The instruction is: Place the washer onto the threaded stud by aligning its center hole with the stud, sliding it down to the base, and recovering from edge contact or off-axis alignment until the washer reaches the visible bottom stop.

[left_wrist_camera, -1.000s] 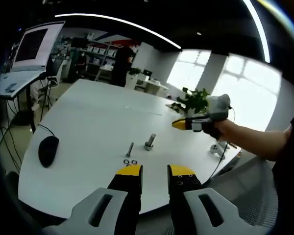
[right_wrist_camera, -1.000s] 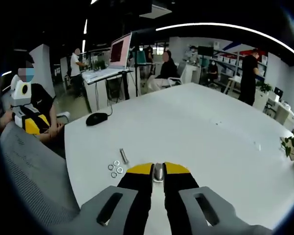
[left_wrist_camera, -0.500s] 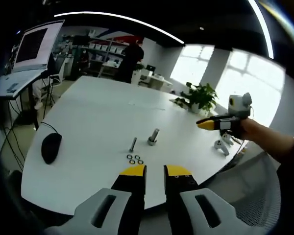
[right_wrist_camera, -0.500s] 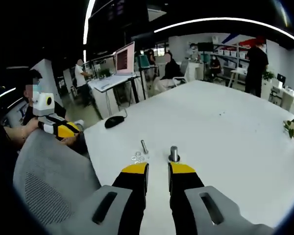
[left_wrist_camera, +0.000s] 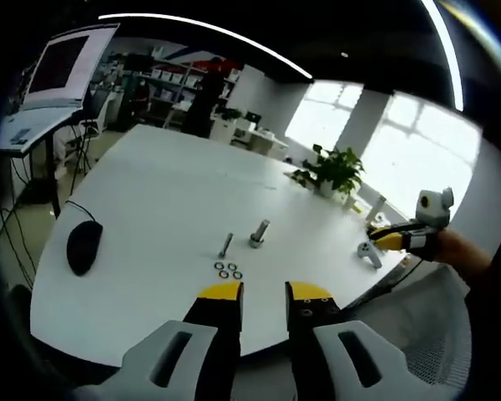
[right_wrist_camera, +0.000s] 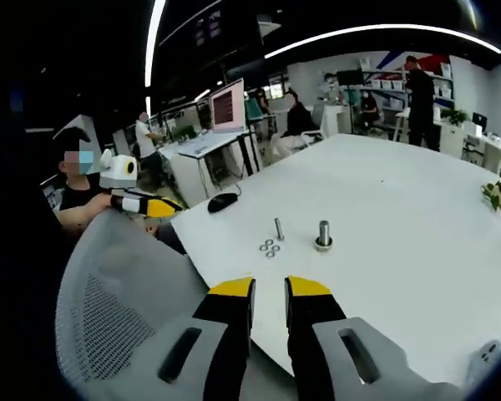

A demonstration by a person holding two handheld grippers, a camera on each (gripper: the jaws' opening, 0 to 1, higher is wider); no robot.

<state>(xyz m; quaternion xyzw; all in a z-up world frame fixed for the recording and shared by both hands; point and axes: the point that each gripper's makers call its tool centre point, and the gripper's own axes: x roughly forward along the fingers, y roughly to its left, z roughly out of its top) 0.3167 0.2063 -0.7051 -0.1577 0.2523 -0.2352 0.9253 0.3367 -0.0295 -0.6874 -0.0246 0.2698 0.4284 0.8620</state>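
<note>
We log: white bench (left_wrist_camera: 150, 209); threaded stud (left_wrist_camera: 258, 235) upright mid-bench; washers (left_wrist_camera: 227, 270) clustered flat at its 7 o'clock, beside second bolt (left_wrist_camera: 225, 245). Left claw (left_wrist_camera: 264, 291) slightly parted, empty. Right claw (right_wrist_camera: 269, 286) slightly parted, empty. Mouse (left_wrist_camera: 83, 247) at 9 o'clock.

Both views face table (left_wrist_camera: 150, 217), opposite sides, far.

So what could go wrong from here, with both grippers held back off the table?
The small metal washers lie close together, so a pinch may catch two or push them apart. They lie flat on the white table, so the left gripper could slip off an edge. The slim bolt beside the threaded stud could be knocked.
</note>
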